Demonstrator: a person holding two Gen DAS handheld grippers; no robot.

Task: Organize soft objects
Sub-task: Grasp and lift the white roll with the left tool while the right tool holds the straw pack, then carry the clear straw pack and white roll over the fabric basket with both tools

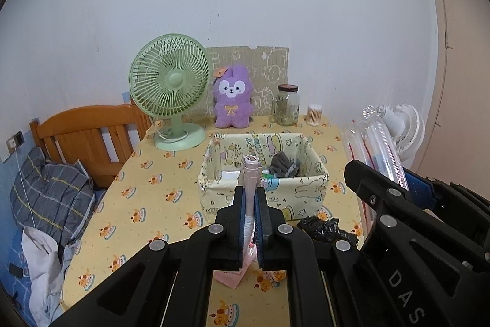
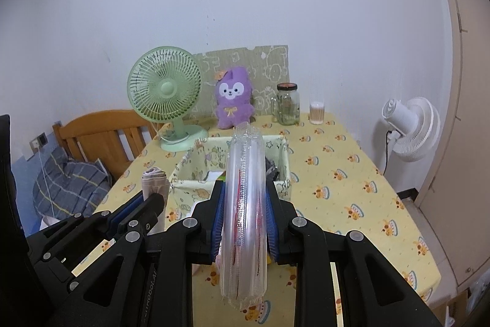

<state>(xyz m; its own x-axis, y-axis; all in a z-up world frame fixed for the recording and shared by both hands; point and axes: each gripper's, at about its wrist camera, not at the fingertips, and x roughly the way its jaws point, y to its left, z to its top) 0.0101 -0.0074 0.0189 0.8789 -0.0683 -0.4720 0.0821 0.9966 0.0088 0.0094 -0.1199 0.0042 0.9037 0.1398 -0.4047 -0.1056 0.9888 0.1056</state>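
**A:** Two hand-held grippers, both busy? What are they holding?

**B:** Yes. My left hand-held gripper (image 1: pixel 251 204) is clamped on a rolled pale pink cloth (image 1: pixel 250 173), which stands upright between the pads, over the near part of the tabletop (image 1: pixel 147 204). My right hand-held gripper (image 2: pixel 245 216) is clamped on a clear plastic roll with red marks (image 2: pixel 245 204), pointing away from me.

**A:** What lies just beyond them?

**B:** A crumpled black bag (image 1: pixel 326 230) sits on the tabletop near my left gripper, to its right. Past both grippers, mid-table, is the printed fabric storage box (image 1: pixel 214 173). The tip of the pink cloth is over its near wall. Inside, toward the right, lies a dark grey bundle of fabric (image 1: pixel 283 164); there are other pale items on the left I cannot make out.

**A:** And at the far edge?

**B:** From left to right: a green desk fan (image 1: pixel 170 88), a purple plush bunny (image 1: pixel 232 97) leaning against a patterned board (image 1: pixel 269 63), a glass jar with a dark lid (image 1: pixel 288 104), and a small tub of cotton swabs (image 1: pixel 314 114). A white fan (image 2: pixel 410 124) stands off the table's right side; a wooden bed headboard (image 1: pixel 88 127) is to the left.
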